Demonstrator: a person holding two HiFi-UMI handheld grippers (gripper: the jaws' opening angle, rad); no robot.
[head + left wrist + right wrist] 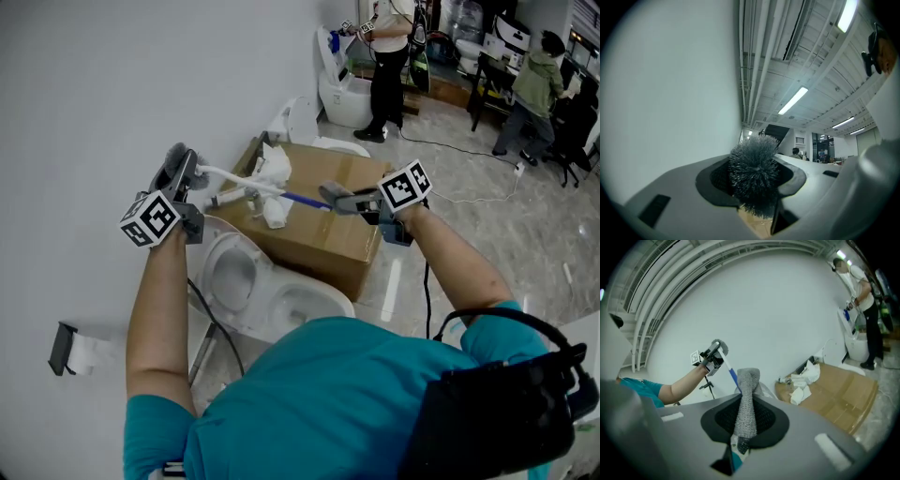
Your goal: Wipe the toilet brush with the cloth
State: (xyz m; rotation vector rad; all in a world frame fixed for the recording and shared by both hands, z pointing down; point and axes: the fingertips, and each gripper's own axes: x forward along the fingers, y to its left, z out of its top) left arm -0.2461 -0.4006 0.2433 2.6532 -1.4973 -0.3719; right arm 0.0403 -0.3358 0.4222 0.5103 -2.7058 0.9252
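Left gripper (182, 165) is clamped on the toilet brush (753, 173) at its bristle head, while the right gripper (334, 196) pinches the grey cloth (745, 404) - right by the handle's blue end.

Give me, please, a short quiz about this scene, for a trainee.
1. True or false: the left tool is shut on the toilet brush.
2. What does the right tool hold? A) grey cloth B) sponge C) bottle
3. Fill in: the crumpled white paper lies on a ___ box.
Key: 1 true; 2 A; 3 cardboard.
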